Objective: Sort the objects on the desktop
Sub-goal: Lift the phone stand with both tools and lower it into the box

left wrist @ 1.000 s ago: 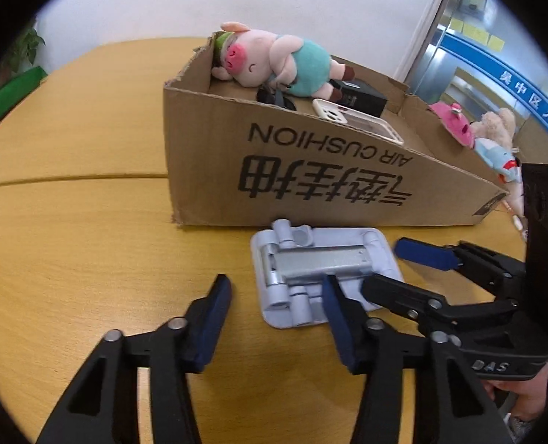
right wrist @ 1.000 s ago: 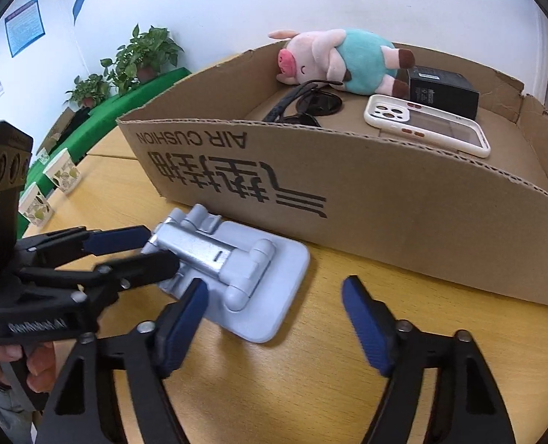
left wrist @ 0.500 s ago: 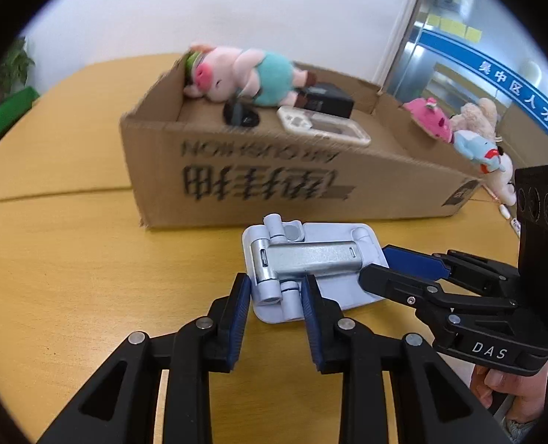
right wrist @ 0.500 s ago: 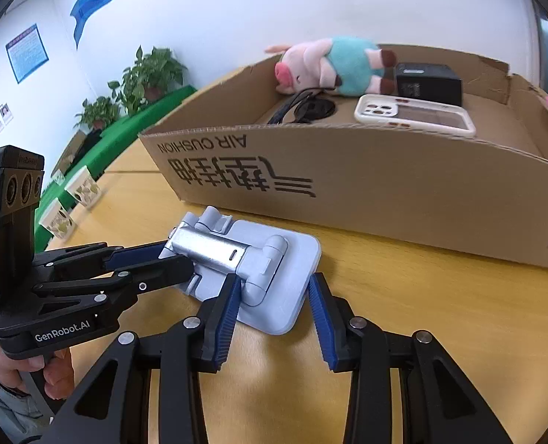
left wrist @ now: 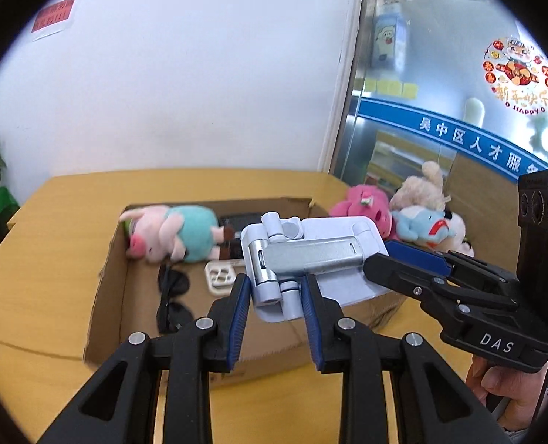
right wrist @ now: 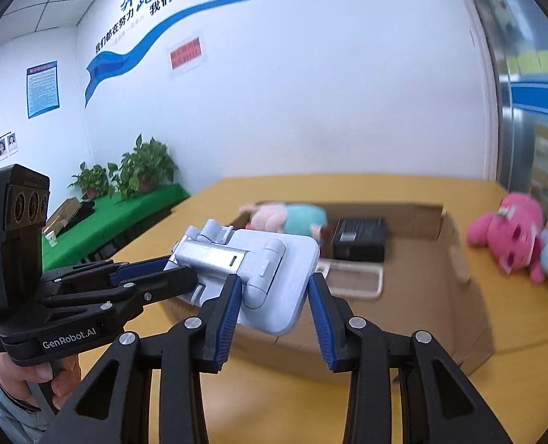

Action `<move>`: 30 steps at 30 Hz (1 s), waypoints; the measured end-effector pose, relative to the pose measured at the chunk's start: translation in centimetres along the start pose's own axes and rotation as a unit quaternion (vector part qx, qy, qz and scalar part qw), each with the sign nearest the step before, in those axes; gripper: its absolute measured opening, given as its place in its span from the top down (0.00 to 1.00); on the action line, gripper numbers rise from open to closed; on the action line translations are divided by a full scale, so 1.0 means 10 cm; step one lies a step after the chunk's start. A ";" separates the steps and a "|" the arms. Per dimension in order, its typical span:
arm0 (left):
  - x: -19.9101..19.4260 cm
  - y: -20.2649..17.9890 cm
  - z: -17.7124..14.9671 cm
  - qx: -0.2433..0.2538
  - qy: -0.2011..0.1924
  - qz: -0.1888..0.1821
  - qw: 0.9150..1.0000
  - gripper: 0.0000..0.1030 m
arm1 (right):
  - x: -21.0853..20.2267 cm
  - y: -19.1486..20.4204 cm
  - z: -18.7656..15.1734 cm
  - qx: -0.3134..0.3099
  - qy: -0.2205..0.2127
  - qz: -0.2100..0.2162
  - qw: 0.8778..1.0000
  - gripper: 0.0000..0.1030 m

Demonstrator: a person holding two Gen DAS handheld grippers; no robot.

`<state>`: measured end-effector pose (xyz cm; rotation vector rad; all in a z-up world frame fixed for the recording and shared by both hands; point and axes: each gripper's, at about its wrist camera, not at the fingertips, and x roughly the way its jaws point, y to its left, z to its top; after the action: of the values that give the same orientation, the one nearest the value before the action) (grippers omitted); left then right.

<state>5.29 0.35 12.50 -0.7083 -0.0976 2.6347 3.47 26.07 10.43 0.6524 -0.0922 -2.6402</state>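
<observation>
A pale blue-grey folding phone stand [left wrist: 311, 259] with a silver arm is held in the air above the open cardboard box [left wrist: 104, 318]. My left gripper [left wrist: 276, 296] is shut on its hinge end. My right gripper [right wrist: 274, 292] is shut on the other end of its base plate [right wrist: 274, 277]; it also shows at right in the left wrist view [left wrist: 407, 259]. The box holds a pink pig plush [left wrist: 170, 233], sunglasses [left wrist: 170, 299], a white phone case [right wrist: 351, 277] and a black box [right wrist: 359, 238].
Several plush toys lie on the wooden table right of the box: a pink one [right wrist: 507, 238], a light blue one [left wrist: 420, 225] and a beige one [left wrist: 422, 188]. A green-covered table with potted plants [right wrist: 141, 170] stands at far left. A white wall is behind.
Both grippers closed on the phone stand where it lay on the table before the box, then lifted it together. It now hangs above the box.
</observation>
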 end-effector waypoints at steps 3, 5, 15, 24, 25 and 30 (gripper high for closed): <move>0.16 0.00 0.18 -0.006 0.001 -0.008 1.000 0.73 | 0.00 -0.10 0.25 -0.009 -0.016 -0.004 1.000 0.65; 0.30 0.06 0.27 -0.020 0.011 -0.013 1.000 0.73 | 0.07 -0.18 0.37 -0.012 -0.012 -0.007 1.000 0.65; 1.14 0.37 0.07 -0.068 0.150 0.008 0.986 0.73 | 0.97 -0.70 0.30 0.037 0.095 0.014 0.995 0.65; 1.70 0.56 -0.45 -0.118 0.292 0.028 0.949 0.76 | 1.73 -1.06 -0.26 0.107 0.221 0.020 0.969 0.67; 1.72 0.57 -0.47 -0.120 0.300 0.030 0.946 0.77 | 1.78 -1.06 -0.32 0.110 0.238 0.019 0.965 0.67; 1.75 0.59 -0.54 -0.117 0.309 0.042 0.943 0.78 | 1.93 -1.04 -0.52 0.118 0.279 0.015 0.953 0.67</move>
<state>-7.99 1.82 -1.29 -1.6143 -0.2005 2.3679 -13.56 27.84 -4.21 1.4363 -0.2497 -2.3321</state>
